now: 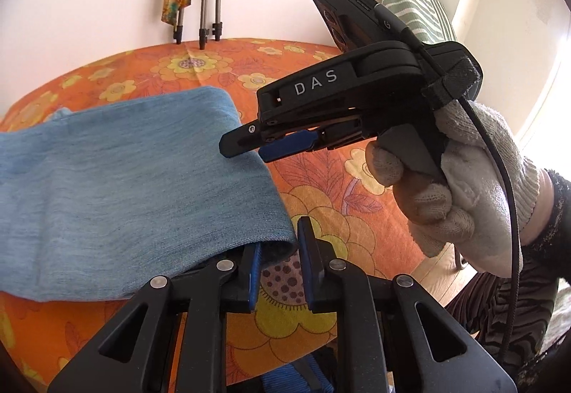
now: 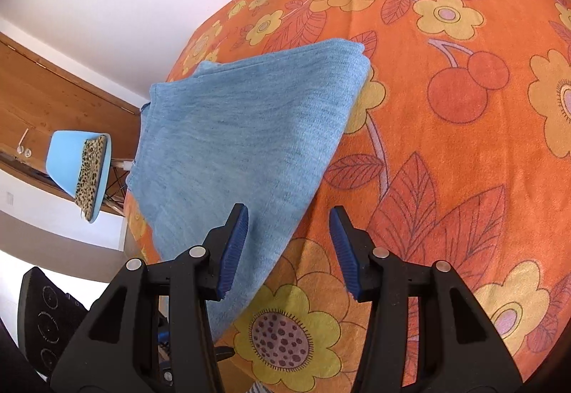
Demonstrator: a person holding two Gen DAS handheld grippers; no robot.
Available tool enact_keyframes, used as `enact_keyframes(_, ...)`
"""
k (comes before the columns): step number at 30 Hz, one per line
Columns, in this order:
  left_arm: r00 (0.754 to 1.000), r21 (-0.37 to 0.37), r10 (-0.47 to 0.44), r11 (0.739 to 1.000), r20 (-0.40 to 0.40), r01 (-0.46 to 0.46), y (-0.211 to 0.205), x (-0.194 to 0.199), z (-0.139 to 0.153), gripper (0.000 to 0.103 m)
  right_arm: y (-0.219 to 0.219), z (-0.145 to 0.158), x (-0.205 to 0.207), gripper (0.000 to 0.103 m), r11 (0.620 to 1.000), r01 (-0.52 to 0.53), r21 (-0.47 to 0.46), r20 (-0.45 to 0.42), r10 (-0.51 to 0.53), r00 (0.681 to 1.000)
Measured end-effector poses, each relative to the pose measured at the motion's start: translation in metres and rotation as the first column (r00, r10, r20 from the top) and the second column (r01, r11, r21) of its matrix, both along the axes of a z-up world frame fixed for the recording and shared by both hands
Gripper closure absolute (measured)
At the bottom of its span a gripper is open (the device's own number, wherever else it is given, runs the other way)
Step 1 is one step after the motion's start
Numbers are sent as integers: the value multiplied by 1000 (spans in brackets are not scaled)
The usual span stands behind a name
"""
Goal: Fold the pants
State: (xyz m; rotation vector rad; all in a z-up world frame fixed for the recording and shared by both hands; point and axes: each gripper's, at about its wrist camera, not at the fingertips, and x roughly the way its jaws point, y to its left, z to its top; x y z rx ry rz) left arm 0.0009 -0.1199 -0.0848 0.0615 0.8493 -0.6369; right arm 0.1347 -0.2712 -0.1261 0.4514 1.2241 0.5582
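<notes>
On the table (image 2: pixel 446 129), w/ its orange flowered cloth, the pants (image 2: pixel 242 129) lie as a compact blue denim bundle — already doubled over, by the look of it, w/ at least one fold done. In the right wrist view the bundle sits toward the table's left edge, one corner reaching out over the cloth, the near corner running down under the left finger of the right tongs (image 2: pixel 289 250).

Right tongs: spread wide, nothing between the pads, hovering just above the near edge of the denim. In the left wrist view they show from the side, held in a white-gloved hand (image 1: pixel 460 179), tips just at the bundle's right edge — touching or not, can't tell.

Left tongs (image 1: pixel 278 271): pads apart, w/ the near hem of the pants (image 1: pixel 135 172) against the left pad; the gap itself looks empty, so no grip.

Judgement: task is partway — maybe past the middle. Bundle looks a bit loose and skewed, so prob. one more fold or a squaring-up is left. Waistband and leg ends not clearly visible, so exact fold count is unclear.
</notes>
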Motion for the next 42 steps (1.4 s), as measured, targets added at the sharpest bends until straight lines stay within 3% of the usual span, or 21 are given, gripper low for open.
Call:
enact_keyframes(3,1000,16,-2,1000,6,2,-3,-3,0,86,9,-6,-13,56,999,-45,13,-42,46,998)
enact_keyframes(6,1000,47,-4,999,-5,5,-5,-8,-4,86,14,-12,-19,81,996,-58,74,-86,64,994)
enact_keyframes(10,999,105,-49,993,22,47,-10,-30,0,85,14,-8,-18,90,995,-46,92,-73,53,996)
enact_keyframes(12,993,159,-70,986,96,55,-16,-45,8,83,15,-5,-16,91,994,-45,102,-69,52,996)
enact_keyframes(15,979,221,-59,975,193,15,-22,-54,17,56,18,-3,-14,91,993,-51,103,-62,58,996)
enact_keyframes(16,976,235,-44,972,212,-7,-23,-52,17,53,19,-3,-14,91,993,-50,108,-64,57,996)
enact_keyframes(19,971,275,-9,960,239,-59,-22,-43,13,51,17,-5,-11,91,992,-40,122,-76,49,996)
enact_keyframes(23,980,308,8,949,198,-70,-20,-26,-4,49,14,-4,-10,91,989,-32,147,-86,45,995)
enact_keyframes(26,978,341,10,936,210,-83,-24,-20,-13,49,13,-3,-9,91,986,-27,166,-90,42,995)
enact_keyframes(29,980,336,33,937,196,-98,-24,-10,-18,49,15,-1,-8,91,984,-29,176,-86,45,995)
enact_keyframes(30,981,336,42,936,188,-104,-23,-6,-19,51,15,0,-8,91,984,-30,177,-86,46,995)
enact_keyframes(31,982,329,49,938,182,-108,-21,-3,-18,64,16,1,-8,91,984,-32,175,-83,47,995)
enact_keyframes(34,986,297,75,948,151,-117,-14,6,-16,81,19,4,-7,91,988,-43,150,-66,53,996)
enact_keyframes(38,989,265,81,958,121,-110,-6,12,-14,89,22,7,-5,91,992,-49,113,-40,54,998)
enact_keyframes(39,990,258,82,960,116,-110,-4,13,-12,90,22,7,-3,87,993,-44,106,-33,48,998)
enact_keyframes(42,991,245,80,964,108,-105,-1,12,-10,91,19,10,4,59,999,-3,36,14,2,1000)
